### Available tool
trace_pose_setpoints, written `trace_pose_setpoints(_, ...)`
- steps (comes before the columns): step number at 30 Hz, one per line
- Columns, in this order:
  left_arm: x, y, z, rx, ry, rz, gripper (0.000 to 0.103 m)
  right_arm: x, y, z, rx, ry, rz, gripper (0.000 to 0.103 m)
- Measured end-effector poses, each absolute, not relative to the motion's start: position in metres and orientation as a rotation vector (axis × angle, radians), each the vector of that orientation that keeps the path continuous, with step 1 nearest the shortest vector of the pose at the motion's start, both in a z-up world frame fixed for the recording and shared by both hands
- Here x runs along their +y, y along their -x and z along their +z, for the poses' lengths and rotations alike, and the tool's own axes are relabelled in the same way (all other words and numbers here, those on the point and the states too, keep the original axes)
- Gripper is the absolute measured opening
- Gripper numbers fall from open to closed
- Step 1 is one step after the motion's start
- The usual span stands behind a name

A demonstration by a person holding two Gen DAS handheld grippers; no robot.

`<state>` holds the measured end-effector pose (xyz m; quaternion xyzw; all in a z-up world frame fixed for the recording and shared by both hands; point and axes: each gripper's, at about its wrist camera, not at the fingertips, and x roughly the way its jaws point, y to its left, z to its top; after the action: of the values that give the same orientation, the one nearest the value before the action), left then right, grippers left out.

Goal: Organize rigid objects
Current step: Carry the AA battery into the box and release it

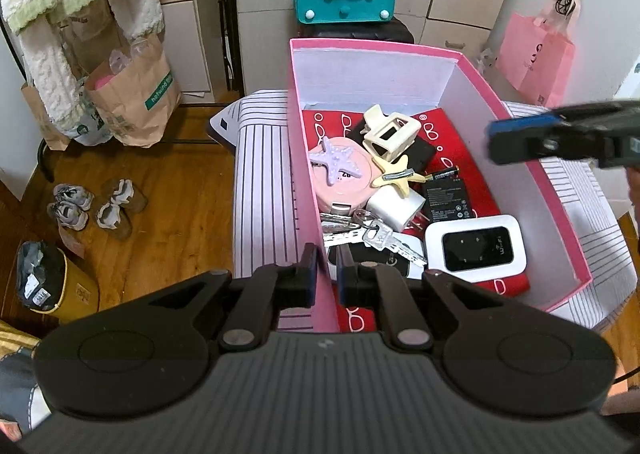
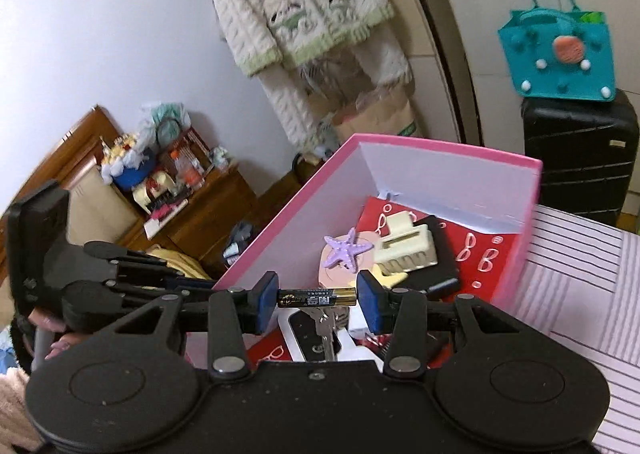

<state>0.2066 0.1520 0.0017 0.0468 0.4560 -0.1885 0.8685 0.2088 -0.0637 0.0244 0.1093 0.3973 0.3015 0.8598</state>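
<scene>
The right gripper (image 2: pixel 317 297), clamping the battery (image 2: pixel 317 297) end to end above the pink box (image 2: pixel 448 146), is needing a level carry, while the left gripper (image 1: pixel 325 270) is pinching the box's wall closed, steadying it.

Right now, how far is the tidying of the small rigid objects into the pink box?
Done: the pink cardboard box already holds the cream hair claw, purple starfish clip, silver keys and white pocket router. In hand: the right gripper grips a black-and-gold battery endwise above the box; the left gripper pinches the box wall. Left: releasing the battery.
</scene>
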Motion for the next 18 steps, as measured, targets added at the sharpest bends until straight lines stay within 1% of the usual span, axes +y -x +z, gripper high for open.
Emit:
trace_pose_setpoints(6, 0.15, -0.207, -0.002, 0.971, -0.116, -0.4, 0.008, -0.03, -0.24, 0.017, 0.903, -0.173, 0.631, 0.048)
trace_pose_setpoints(10, 0.15, -0.206, -0.002, 0.969, -0.113, -0.398, 0.008, 0.0, -0.256, 0.006, 0.93, -0.018, 0.662, 0.048)
trace_pose_setpoints(14, 0.151, -0.206, -0.002, 0.971, -0.106, -0.401, 0.008, 0.026, -0.261, -0.007, 0.912, 0.203, 0.645, 0.048)
trace_pose_setpoints(17, 0.153, -0.206, -0.002, 0.973, -0.1, -0.404, 0.008, 0.035, -0.264, -0.011, 0.89, 0.296, 0.633, 0.048)
trace_pose_setpoints(18, 0.153, -0.207, -0.002, 0.973, -0.1, -0.406, 0.008, 0.035, -0.265, -0.01, 0.877, 0.294, 0.63, 0.052)
